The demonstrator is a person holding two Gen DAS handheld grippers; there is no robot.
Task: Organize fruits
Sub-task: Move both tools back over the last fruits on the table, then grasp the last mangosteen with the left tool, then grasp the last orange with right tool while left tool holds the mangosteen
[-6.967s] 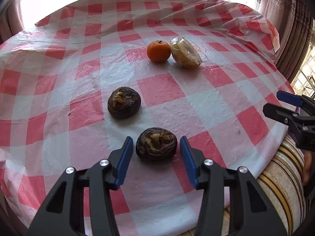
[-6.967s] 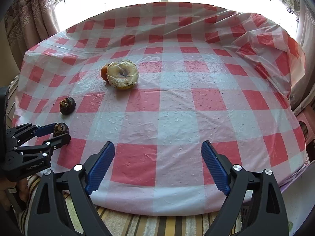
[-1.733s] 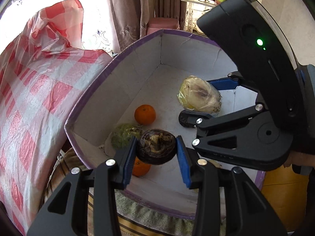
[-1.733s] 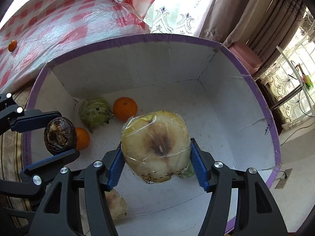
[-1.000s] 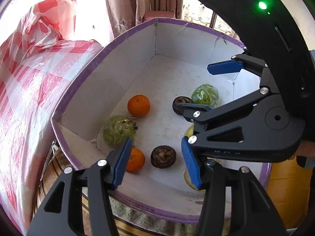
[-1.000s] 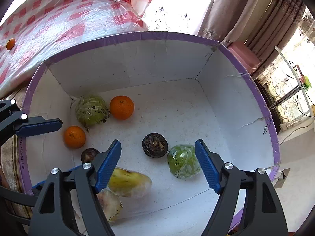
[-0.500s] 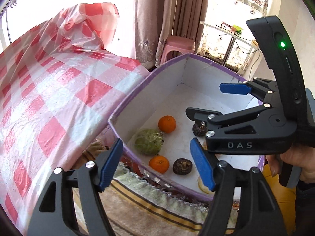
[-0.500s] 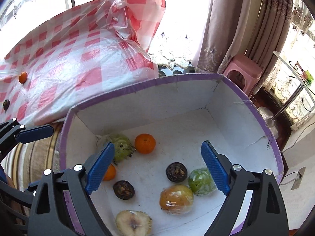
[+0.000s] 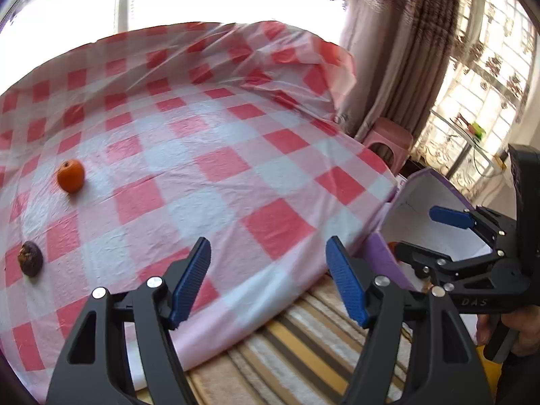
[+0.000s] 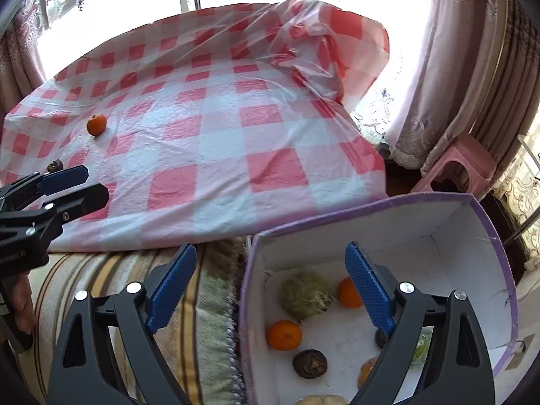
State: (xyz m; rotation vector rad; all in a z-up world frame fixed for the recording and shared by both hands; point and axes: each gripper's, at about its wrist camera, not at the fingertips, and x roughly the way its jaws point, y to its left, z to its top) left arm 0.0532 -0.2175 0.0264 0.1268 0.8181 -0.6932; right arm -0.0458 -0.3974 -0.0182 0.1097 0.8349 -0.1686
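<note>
Both my left gripper (image 9: pixel 268 278) and right gripper (image 10: pixel 270 290) gape empty. An orange (image 9: pixel 70 175) and dark fruit (image 9: pixel 30 263) lie on the checked tablecloth (image 9: pixel 216 165); others fill the purple-rimmed box (image 10: pixel 506 303) beside curtains (image 10: pixel 472 67)

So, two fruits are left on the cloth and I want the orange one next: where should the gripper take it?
Grip the small round orange fruit across its widest middle, coming from above with the open left gripper. It sits alone on the flat checked tablecloth, so either side is free.
</note>
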